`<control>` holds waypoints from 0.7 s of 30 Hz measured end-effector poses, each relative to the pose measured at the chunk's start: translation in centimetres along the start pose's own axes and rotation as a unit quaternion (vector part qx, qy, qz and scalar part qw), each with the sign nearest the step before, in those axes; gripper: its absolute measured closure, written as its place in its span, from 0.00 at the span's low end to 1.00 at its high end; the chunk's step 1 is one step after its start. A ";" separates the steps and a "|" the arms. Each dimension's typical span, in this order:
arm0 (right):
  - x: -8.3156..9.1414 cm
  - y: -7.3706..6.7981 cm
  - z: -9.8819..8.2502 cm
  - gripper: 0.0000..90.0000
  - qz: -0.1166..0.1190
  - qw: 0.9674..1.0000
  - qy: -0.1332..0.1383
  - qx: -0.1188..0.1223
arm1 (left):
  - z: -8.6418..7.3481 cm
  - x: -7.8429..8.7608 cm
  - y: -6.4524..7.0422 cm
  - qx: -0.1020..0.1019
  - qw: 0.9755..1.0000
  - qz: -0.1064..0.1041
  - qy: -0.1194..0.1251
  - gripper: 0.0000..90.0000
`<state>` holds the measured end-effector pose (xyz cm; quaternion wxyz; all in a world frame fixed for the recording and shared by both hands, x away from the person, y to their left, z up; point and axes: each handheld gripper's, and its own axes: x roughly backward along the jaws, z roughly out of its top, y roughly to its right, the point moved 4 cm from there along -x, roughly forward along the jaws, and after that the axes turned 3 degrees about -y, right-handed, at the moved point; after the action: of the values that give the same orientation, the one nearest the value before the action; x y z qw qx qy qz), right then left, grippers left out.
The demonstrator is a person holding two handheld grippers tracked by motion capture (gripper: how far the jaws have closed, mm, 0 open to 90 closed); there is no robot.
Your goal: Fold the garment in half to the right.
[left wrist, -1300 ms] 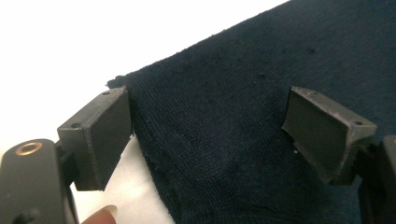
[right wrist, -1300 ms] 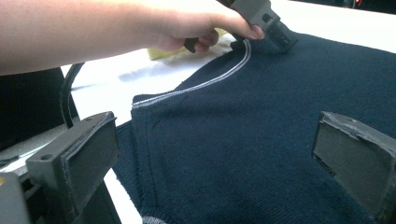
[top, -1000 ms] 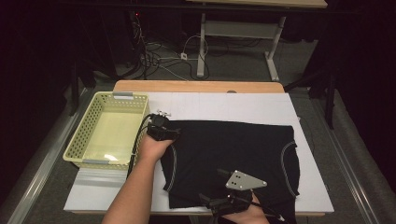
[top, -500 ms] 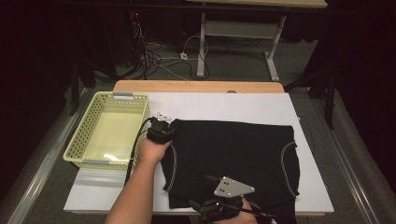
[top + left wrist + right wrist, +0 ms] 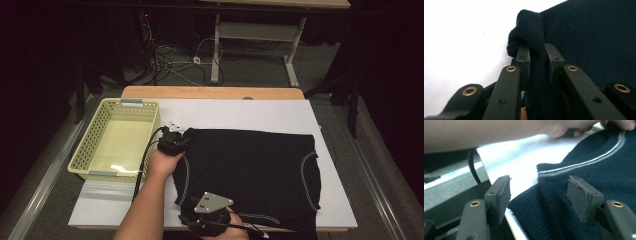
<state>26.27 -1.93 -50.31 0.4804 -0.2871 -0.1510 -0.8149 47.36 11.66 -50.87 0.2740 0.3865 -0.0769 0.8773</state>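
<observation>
The right gripper (image 5: 192,220) has slid toward 9 o'clock along the sweater's (image 5: 250,165) hem, fingers closing around it; the left gripper (image 5: 537,65) pinches a fold.

black garment (image 5: 250,165) near hem cut by frame edge, right gripper (image 5: 207,222) partly cropped

Tongs (image 5: 537,62) pinching dark knit garment (image 5: 589,37)

Both forearms are bare, no sleeves showing; the left gripper (image 5: 172,141) is black, a dark cable trailing beside the basket (image 5: 85,150); the right gripper (image 5: 207,225) is black under a grey three-cornered plate; black jaws carry brass-ringed pivots and flat dark pads.
</observation>
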 end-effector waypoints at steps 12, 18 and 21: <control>-1.6 -1.2 -0.6 0.49 -0.055 0.996 -0.042 0.054 | -0.1 0.0 0.1 -0.002 1.000 0.002 0.002 0.83; -1.5 -0.7 -0.5 0.71 -0.074 0.995 -0.047 0.053 | -0.1 0.1 0.2 -0.006 1.000 0.004 0.002 0.83; -1.4 -0.4 -0.5 0.83 -0.090 0.993 -0.049 0.052 | -0.1 0.1 0.2 -0.008 1.000 0.005 0.002 0.83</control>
<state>26.33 -1.02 -51.54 0.4114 -0.2867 -0.2421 -0.8306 47.16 11.54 -50.85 0.2725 0.3821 -0.0853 0.8789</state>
